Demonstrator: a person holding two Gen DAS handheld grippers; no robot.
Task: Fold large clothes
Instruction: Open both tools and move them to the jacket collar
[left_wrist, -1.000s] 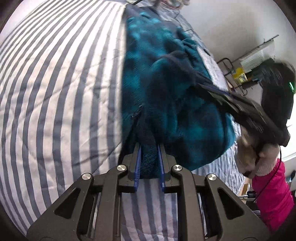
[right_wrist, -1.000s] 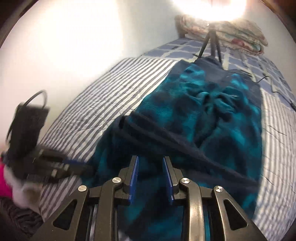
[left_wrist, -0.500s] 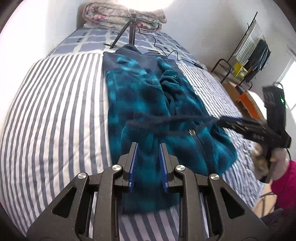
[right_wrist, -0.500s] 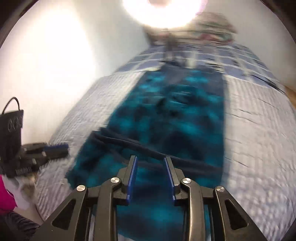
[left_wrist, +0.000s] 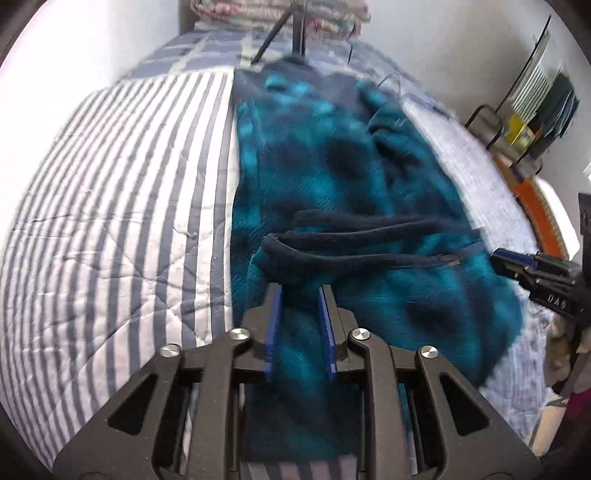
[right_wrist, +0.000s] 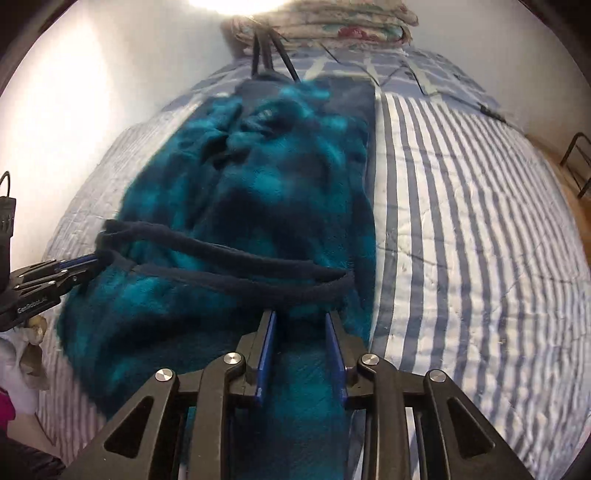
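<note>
We see the fleece (left_wrist: 332, 177) lying lengthwise down the middle of the bed (left_wrist: 122, 229), its long edges straight, its dark hem (right_wrist: 229, 258) folded up as a band across the lower half. Striped cover lies bare on both sides, wide open room. At the bed's head a tripod (right_wrist: 264, 55) stands just beyond the collar, before stacked quilts (right_wrist: 332, 26). A rack (left_wrist: 517, 122) stands off the bed's side.

Our left gripper (left_wrist: 297, 295) points steeply down over the near end, fingers (left_wrist: 273, 325) slightly parted, fleece showing between them; we cannot tell if they pinch it. Our right gripper (right_wrist: 299, 321) does likewise at the hem's other end, its grip equally unclear.
</note>
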